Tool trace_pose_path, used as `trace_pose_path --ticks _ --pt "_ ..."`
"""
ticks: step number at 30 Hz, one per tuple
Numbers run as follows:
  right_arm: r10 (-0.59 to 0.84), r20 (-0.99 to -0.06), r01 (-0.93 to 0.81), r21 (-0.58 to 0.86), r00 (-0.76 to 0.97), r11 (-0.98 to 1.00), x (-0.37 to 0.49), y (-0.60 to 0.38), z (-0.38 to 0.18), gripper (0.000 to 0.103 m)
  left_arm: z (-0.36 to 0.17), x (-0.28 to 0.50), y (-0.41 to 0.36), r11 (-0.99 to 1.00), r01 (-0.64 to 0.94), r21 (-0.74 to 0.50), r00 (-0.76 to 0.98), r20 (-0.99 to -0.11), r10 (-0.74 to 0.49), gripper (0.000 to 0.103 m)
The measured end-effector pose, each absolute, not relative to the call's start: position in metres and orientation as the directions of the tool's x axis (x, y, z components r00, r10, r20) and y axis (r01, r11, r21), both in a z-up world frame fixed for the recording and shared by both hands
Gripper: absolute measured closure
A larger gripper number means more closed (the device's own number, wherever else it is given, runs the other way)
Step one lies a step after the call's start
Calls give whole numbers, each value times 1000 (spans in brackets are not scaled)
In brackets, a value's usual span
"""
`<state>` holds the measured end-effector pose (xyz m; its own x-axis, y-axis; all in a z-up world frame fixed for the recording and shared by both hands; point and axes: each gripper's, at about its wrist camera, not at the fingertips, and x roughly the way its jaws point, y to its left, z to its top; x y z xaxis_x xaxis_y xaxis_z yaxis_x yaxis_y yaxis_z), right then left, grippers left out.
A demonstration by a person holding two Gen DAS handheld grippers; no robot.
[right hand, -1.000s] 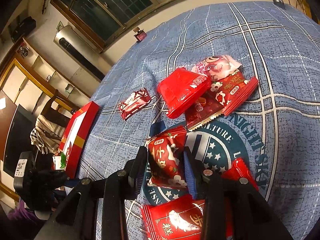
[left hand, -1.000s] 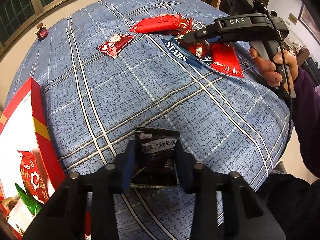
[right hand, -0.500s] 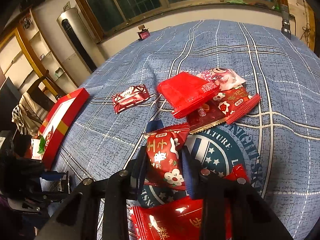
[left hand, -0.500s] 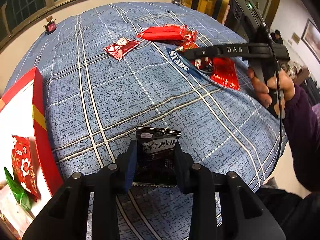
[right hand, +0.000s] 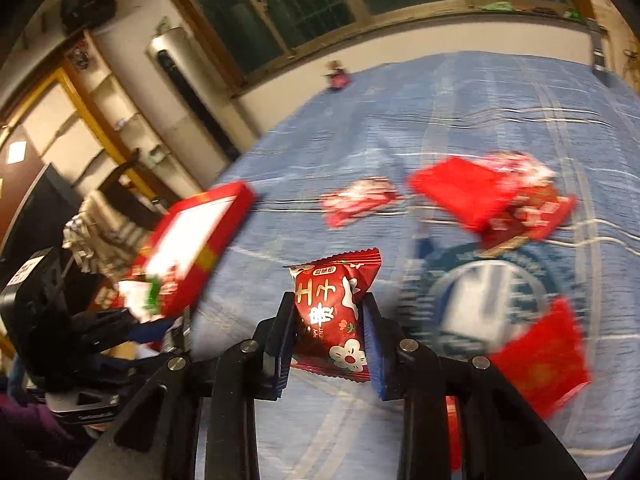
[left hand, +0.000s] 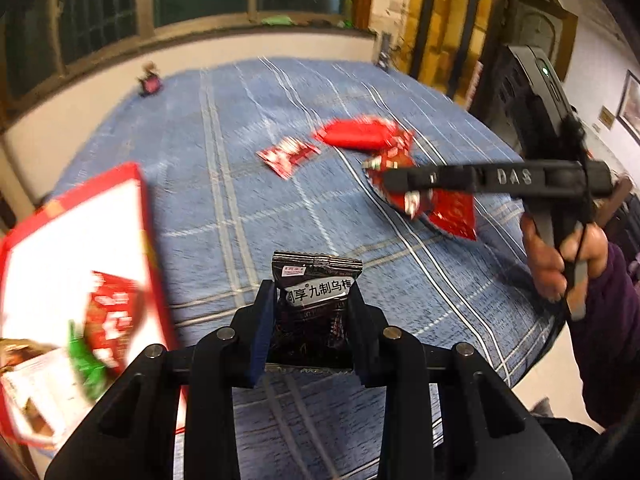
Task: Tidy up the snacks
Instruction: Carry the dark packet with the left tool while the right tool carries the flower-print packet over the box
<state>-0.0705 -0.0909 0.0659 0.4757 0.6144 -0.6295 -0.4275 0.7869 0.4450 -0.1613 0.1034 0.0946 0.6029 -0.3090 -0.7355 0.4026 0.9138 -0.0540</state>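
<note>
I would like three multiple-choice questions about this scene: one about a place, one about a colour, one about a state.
1. Where is the red box in the left wrist view?
A. at the left edge of the bed
B. on the far side by the window
C. under the right gripper

2. What colour is the packet in the left gripper?
A. green
B. black
C. yellow

3. What is the state of the right gripper?
A. open and empty
B. open above a packet
C. shut on a red packet

Answers:
1. A, the box sits at the left edge of the blue cloth.
2. B, the wrapper between the pads is black with a white label.
3. C, both pads press the sides of the red packet, which is off the cloth.
</note>
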Motion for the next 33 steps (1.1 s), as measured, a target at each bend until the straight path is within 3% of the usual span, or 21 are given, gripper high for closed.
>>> trace_pose_path --ticks 7,15,33 --pt "707 -558 -506 498 434 704 -80 -20 81 72 123 -181 166 970 241 -25 733 -651 -199 72" --pt "756 -548 -549 532 357 645 -65 68 75 71 126 -167 239 999 28 -26 783 -621 -38 72" --pt "743 -590 -550 525 316 650 -32 141 46 69 93 -127 283 994 -109 -12 732 -677 72 72"
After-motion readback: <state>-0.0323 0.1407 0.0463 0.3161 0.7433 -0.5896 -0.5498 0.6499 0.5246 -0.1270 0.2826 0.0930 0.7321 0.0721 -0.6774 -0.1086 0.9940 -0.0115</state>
